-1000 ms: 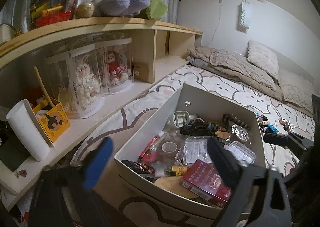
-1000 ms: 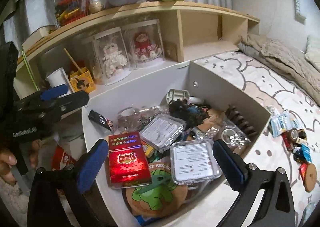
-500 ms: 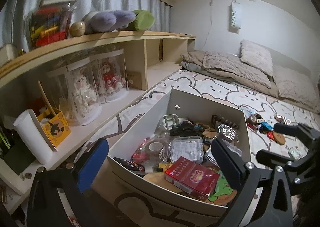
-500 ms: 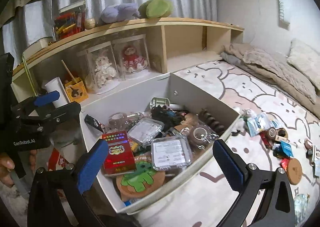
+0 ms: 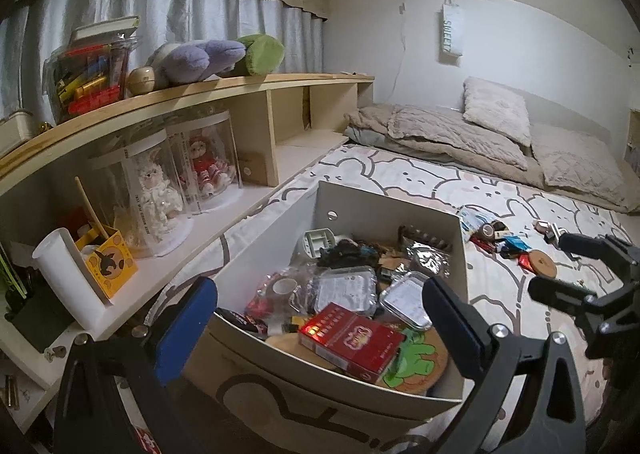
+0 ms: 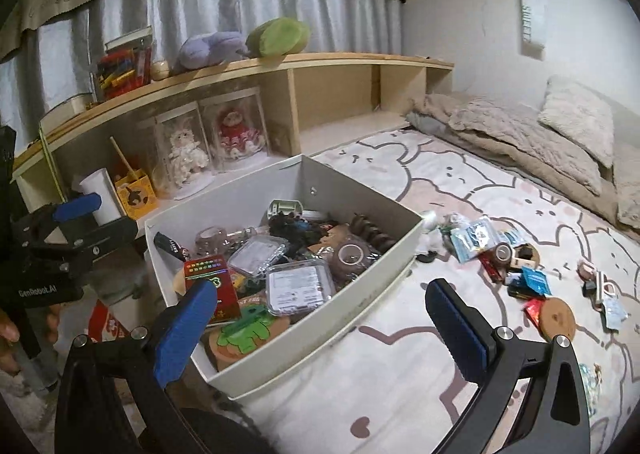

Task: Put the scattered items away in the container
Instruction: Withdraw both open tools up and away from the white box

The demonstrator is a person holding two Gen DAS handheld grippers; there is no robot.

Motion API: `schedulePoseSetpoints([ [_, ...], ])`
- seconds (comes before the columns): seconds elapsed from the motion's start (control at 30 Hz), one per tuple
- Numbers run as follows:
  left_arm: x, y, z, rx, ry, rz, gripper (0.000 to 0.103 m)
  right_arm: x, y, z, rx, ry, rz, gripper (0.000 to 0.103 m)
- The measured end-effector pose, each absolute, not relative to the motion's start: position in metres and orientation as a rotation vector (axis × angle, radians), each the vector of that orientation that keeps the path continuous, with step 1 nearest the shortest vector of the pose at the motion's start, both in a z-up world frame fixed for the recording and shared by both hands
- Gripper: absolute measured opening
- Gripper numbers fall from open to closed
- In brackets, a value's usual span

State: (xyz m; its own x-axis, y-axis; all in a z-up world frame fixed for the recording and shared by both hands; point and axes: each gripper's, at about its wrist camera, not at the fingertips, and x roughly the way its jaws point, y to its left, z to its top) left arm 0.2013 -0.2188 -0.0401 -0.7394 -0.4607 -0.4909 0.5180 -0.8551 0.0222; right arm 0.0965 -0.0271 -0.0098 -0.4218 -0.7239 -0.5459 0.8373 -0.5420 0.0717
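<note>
Both spread, empty tools pulled back; right view alone shows the container's outer wall.

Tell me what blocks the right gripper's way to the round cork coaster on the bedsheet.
Nothing visible does. The right gripper is open over bare sheet beside the box; the cork coaster lies to its right, with only small wrappers beside it.

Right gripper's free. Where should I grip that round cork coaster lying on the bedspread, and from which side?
The cork coaster lies flat, right of the white box, so there is no face to pinch. Probably bring the right gripper down from above, fingers straddling opposite rim edges. Its near side looks clearest; a red packet crowds its left edge.
</note>
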Motion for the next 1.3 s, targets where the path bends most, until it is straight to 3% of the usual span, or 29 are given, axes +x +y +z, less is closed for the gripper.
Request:
schedulePoseSetpoints([
  [1.3,0.206,-0.175,-0.054,0.721,0.145,-2.618,0.103,0.091,0.048,-0.025,0.704,0.181,-2.227,0.103],
])
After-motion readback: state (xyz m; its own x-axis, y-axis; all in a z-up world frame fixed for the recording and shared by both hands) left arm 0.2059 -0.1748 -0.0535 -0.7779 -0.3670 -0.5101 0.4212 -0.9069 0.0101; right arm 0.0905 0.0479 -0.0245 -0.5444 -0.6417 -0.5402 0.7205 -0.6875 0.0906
